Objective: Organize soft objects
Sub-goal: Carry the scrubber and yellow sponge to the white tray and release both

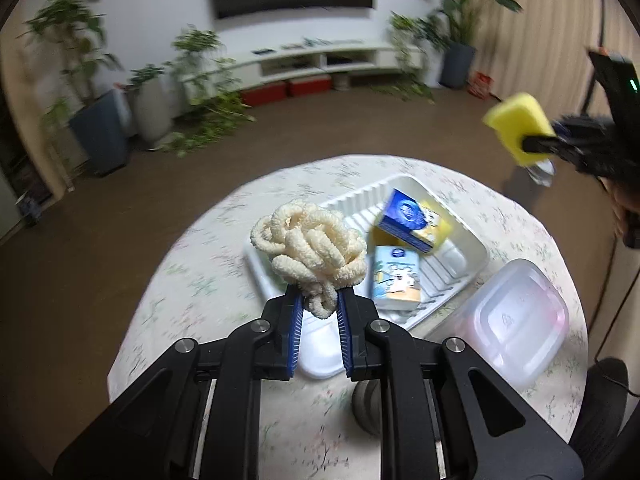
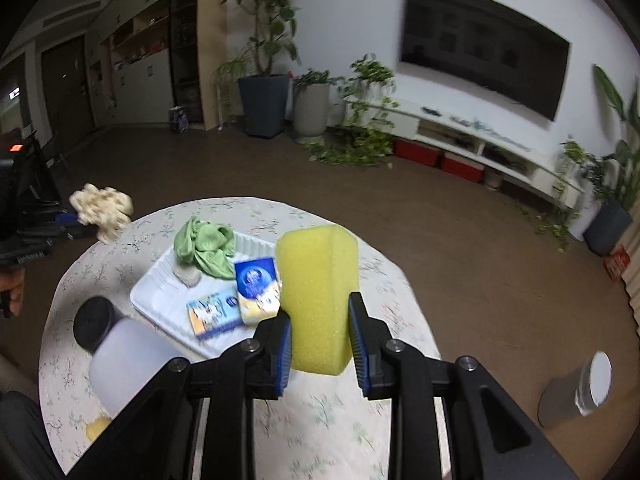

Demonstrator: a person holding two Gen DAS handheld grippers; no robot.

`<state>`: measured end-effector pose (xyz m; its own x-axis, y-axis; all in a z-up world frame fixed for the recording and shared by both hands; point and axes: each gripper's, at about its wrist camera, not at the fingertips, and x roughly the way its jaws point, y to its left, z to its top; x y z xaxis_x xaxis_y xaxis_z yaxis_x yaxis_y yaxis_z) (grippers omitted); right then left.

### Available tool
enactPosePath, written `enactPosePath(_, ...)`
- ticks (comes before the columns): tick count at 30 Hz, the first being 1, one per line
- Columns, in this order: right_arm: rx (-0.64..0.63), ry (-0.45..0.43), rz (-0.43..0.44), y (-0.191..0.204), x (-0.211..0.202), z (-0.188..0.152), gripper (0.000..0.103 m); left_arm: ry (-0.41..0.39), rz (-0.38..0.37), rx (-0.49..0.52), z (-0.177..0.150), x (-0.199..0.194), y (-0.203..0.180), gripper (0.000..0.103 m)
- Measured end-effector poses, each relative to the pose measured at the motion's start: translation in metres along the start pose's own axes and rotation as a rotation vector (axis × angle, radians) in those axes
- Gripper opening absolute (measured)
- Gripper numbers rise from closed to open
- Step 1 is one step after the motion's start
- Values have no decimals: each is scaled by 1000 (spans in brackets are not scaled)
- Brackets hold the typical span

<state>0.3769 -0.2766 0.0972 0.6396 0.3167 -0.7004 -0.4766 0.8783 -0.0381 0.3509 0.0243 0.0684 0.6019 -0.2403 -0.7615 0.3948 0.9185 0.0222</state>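
Both claws loaded above the white tray.
Left gripper clamps the cream scrunchie bundle; right gripper clamps the yellow sponge.

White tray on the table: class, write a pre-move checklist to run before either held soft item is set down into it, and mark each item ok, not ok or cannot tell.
1. Left gripper holds the cream loopy scrubber firmly: ok, pinched by its lower loops.
2. Right gripper holds the yellow sponge: ok, squeezed between both pads.
3. White tray has bare space: ok, near corner is free.
4. Items already in the tray lie stable: not ok, the dark blue tissue pack leans tilted; the light blue tissue pack lies flat.
5. Green cloth inside the tray: ok.
6. Clear lidded container out of the way: cannot tell.
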Motion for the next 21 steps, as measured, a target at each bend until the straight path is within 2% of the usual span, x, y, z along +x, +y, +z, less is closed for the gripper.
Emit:
enactPosePath(5,-59,86,102,19,49,22,28,99,-50,80,15,42,-9,15)
enactPosePath(14,-186,231,247,74,121,34,28,187,-81,142,8,91,-21,15)
enactPosePath(18,-230,291,285,94,141,30,28,203,-85,137,4,103,-19,17)
enactPosePath(21,-254,342,281,103,157,23,28,211,-81,134,4,108,-18,17)
